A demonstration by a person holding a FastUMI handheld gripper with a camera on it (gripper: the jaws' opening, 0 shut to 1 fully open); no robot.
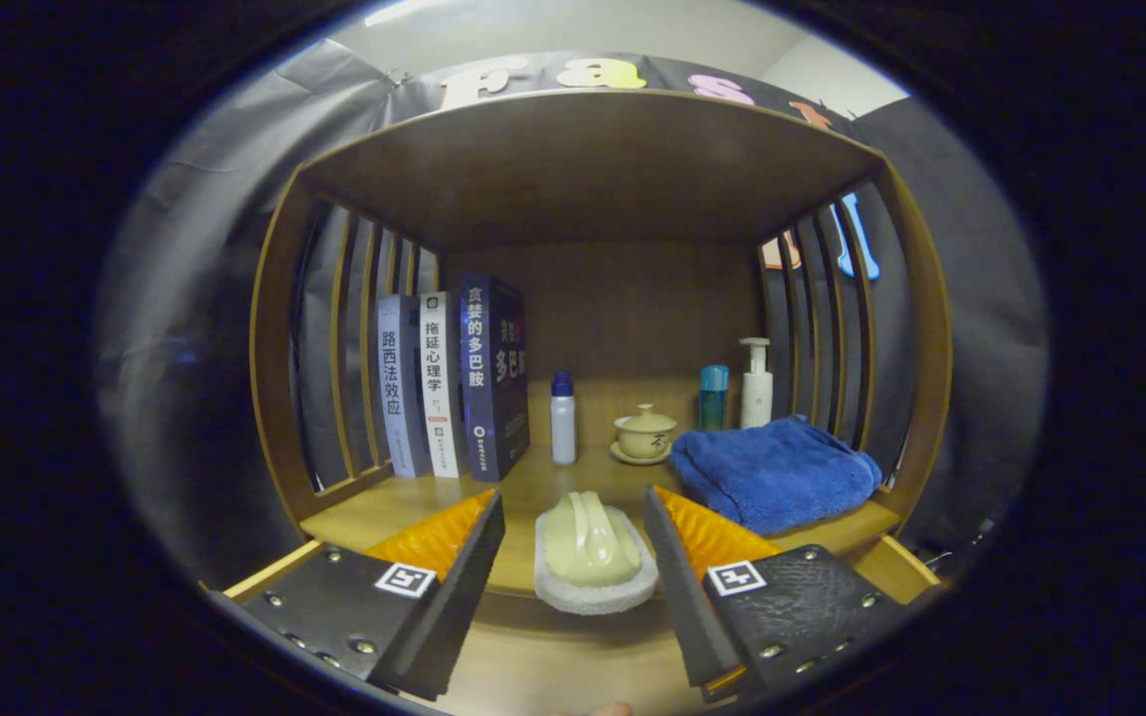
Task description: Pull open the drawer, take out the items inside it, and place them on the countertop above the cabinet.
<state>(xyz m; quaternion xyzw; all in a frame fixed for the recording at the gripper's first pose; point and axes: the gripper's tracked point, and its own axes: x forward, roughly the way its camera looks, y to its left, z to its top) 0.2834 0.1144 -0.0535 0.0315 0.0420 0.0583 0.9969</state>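
A staged household corner inside a booth hung with dark cloth (205, 398). A slatted wooden shelf unit (583, 169) holds upright books (454, 383), small bottles (562, 418), a pump dispenser (756, 383), a lidded teacup (645, 434) and a folded blue towel (777, 472), probably bathroom or bedroom oddments.

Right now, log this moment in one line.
gripper: open, empty | scrub brush: between fingers, on countertop front edge, untouched | blue towel: beyond right finger
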